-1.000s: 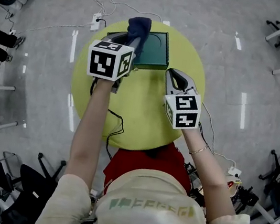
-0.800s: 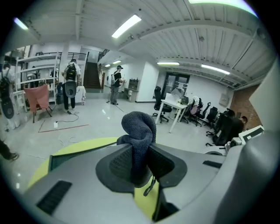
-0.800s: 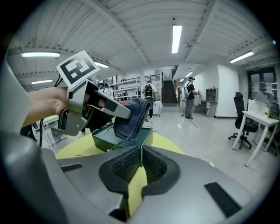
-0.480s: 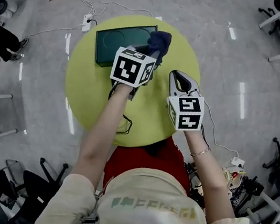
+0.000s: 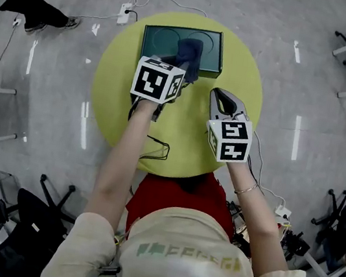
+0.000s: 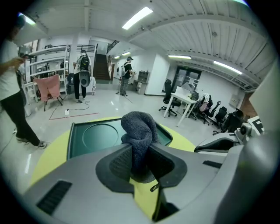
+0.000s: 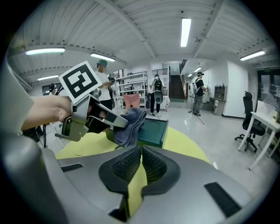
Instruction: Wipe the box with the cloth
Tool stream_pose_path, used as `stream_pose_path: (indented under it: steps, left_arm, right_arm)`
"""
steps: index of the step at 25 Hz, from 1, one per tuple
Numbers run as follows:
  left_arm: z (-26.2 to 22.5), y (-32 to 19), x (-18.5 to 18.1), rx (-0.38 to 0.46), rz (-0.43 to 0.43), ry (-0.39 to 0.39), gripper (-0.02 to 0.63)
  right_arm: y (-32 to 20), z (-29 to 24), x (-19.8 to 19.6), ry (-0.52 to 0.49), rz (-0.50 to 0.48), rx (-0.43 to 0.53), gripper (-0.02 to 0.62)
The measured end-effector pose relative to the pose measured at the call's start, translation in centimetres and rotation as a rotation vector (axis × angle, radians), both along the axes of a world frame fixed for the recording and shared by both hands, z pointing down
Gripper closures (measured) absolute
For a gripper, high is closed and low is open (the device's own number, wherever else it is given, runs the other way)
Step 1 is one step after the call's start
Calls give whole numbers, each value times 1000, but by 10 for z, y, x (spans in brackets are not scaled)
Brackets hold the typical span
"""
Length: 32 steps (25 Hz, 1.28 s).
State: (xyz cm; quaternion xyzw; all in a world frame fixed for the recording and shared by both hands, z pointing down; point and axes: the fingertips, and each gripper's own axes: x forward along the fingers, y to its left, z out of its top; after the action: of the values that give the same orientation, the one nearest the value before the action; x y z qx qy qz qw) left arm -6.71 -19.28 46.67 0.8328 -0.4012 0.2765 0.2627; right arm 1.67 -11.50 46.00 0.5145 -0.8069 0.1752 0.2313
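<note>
Left tool [image 5: 175, 69] is clamped on the cloth [image 5: 190, 53]; in the left gripper view the dark grey wad [image 6: 139, 131] is pinched between both pads, its top bulging above them. Over the last second the cloth went from the far edge of the box [image 5: 163, 37] out to its right end, and now sits on the lid right of centre. Looks like back-and-forth strokes, so wiping is mid-pass. The left part of the lid is uncovered, likely next.

Right tool [image 5: 221, 100] is idle: jaws nearly together, nothing between them [image 7: 141, 164]. It hangs near-right of the box, apart from it.

The box sits at the far side of the round tabletop [image 5: 180, 136], with only a narrow strip behind it, so pushing far risks sliding it off. Room is open on its near side. A black cable [image 5: 152, 147] lies near-left under the left arm; watch for snagging on pull-back.
</note>
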Motion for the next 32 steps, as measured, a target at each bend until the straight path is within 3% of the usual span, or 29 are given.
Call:
stream_pose_path:
  steps: [16, 21, 26, 32]
  left_arm:
    - [1, 15, -114, 15, -154, -96, 514]
    - [-8, 28, -145, 71, -216, -148, 514]
    - [-25, 50, -120, 123, -218, -104, 514]
    - [-42, 58, -46, 135, -81, -33, 514]
  right_arm:
    - [9, 8, -58, 15, -103, -14, 556]
    - [16, 7, -62, 14, -94, -13, 557]
    - [21, 6, -44, 16, -70, -8, 555]
    - [30, -3, -6, 25, -19, 6, 555]
